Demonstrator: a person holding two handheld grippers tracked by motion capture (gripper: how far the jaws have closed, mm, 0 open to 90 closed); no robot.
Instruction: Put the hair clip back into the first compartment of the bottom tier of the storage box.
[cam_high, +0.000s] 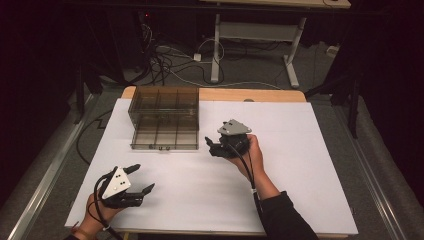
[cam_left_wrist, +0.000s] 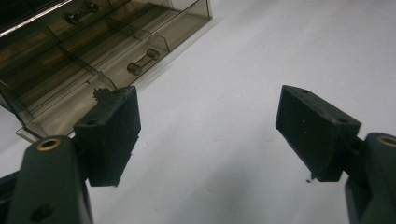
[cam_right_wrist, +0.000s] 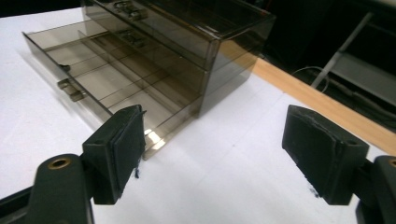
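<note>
White paper (cam_high: 300, 150) covers our table. Both our grippers, left (cam_high: 142, 179) and right (cam_high: 209, 145), are spread wide, holding nothing. We should push the smoky clear plastic drawer box's (cam_high: 165, 117) pulled-out bottom drawer (cam_right_wrist: 93, 79) straight and gently.

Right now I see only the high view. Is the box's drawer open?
Observer: Yes. The right gripper view shows the bottom drawer pulled out and the upper drawers shut.
Operator: Is something inside it?
Observer: No, its compartments look empty.
Operator: Has it a handle?
Observer: Yes, a small bar handle on its front.
</note>
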